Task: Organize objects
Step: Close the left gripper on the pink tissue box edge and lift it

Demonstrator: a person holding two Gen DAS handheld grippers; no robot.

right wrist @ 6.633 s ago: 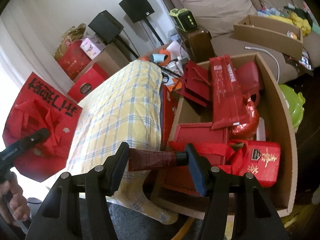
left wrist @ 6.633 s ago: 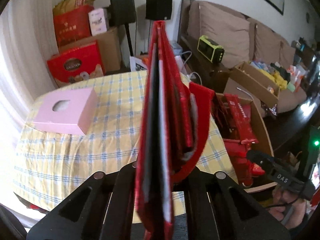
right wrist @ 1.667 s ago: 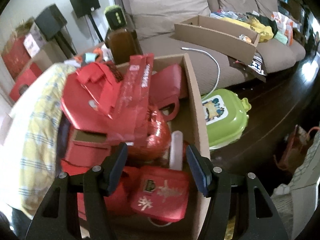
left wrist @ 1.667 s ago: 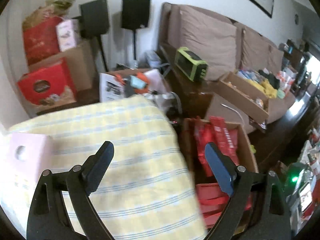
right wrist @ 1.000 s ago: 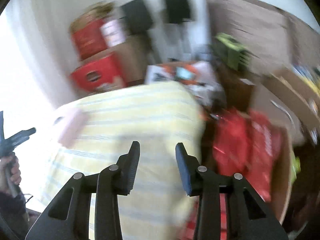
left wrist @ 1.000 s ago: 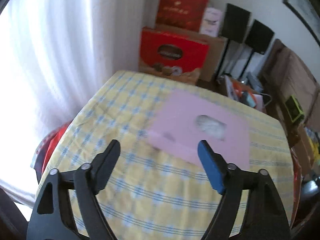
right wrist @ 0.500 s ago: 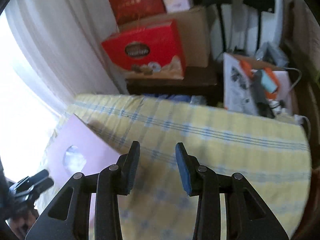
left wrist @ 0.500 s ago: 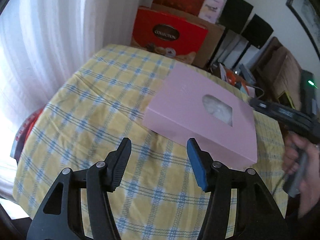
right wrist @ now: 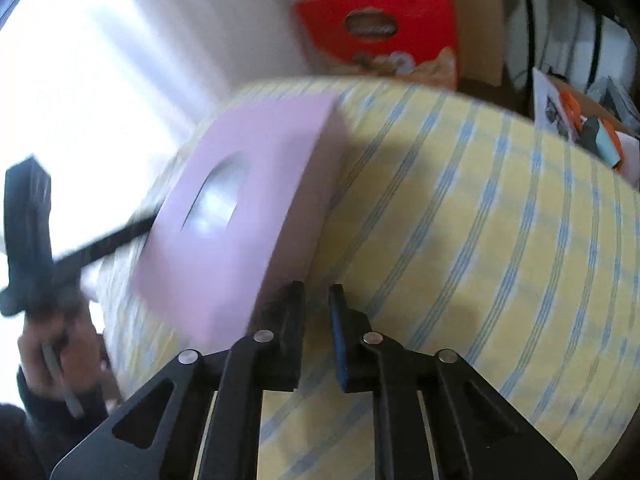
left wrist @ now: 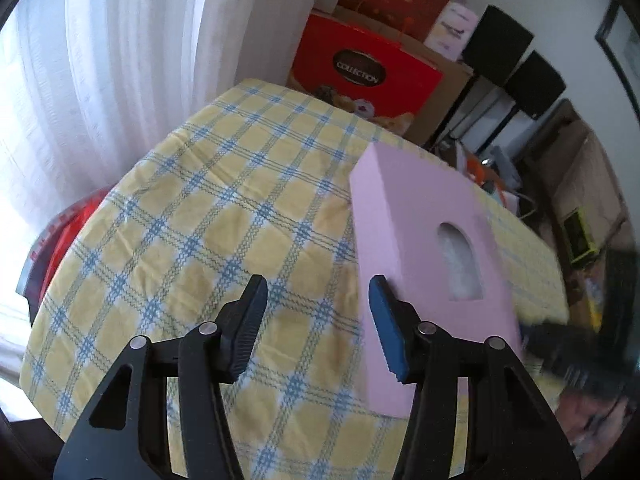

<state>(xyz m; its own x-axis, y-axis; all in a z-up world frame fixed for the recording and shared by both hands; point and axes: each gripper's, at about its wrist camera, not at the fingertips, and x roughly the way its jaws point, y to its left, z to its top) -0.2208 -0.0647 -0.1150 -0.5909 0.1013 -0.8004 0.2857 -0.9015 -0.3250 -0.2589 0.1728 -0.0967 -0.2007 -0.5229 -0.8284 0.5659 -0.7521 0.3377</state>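
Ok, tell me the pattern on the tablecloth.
The tablecloth is yellow with a blue plaid check, clearest in the left wrist view.

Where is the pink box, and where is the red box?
pink box (left wrist: 416, 232), left wrist view, on its top face beside the window.
red box (left wrist: 360, 76), left wrist view, on its oval label.

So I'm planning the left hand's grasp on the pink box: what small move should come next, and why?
Probably shift the left gripper a little right, so the pink box sits between its fingers. Its jaws have just been closing, nothing lies between them, and only the blue pad overlaps the box's near edge. The right gripper is nearly shut, empty, beside the box's other side.
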